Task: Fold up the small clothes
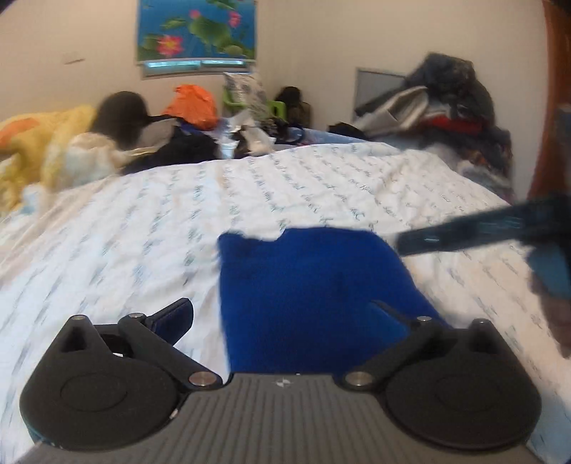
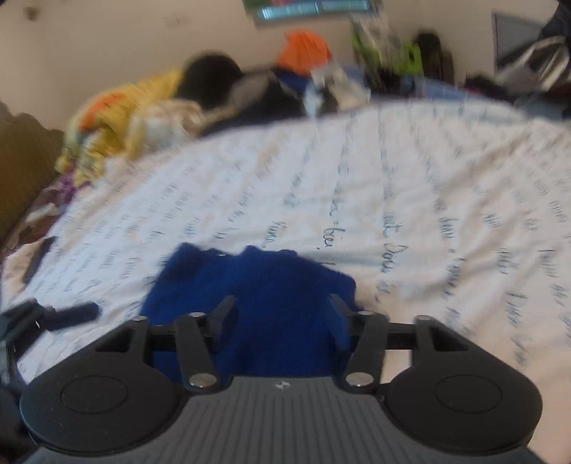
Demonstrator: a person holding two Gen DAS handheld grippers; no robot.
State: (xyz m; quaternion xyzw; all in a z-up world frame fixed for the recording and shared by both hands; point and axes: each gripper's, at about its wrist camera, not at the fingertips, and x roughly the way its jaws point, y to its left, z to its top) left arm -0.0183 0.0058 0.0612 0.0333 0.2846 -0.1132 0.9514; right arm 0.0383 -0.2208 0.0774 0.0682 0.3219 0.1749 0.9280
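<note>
We see the blue garment (image 1: 314,292) lying folded on the bed (image 1: 142,221) at lower centre; our left gripper (image 1: 285,314) and right gripper (image 2: 282,314) are both released, grasping nothing.

Cloth (image 1: 314,296) lies flat on bed (image 1: 142,221), near edge, centre. Left gripper (image 1: 282,314) near the cloth's left side; right gripper (image 2: 282,314) over its near part, cloth between its fingers. Clutter (image 1: 200,121) along bed's far edge. Clothes pile (image 1: 446,103) far right. Poster (image 1: 196,32) on far wall.
</note>
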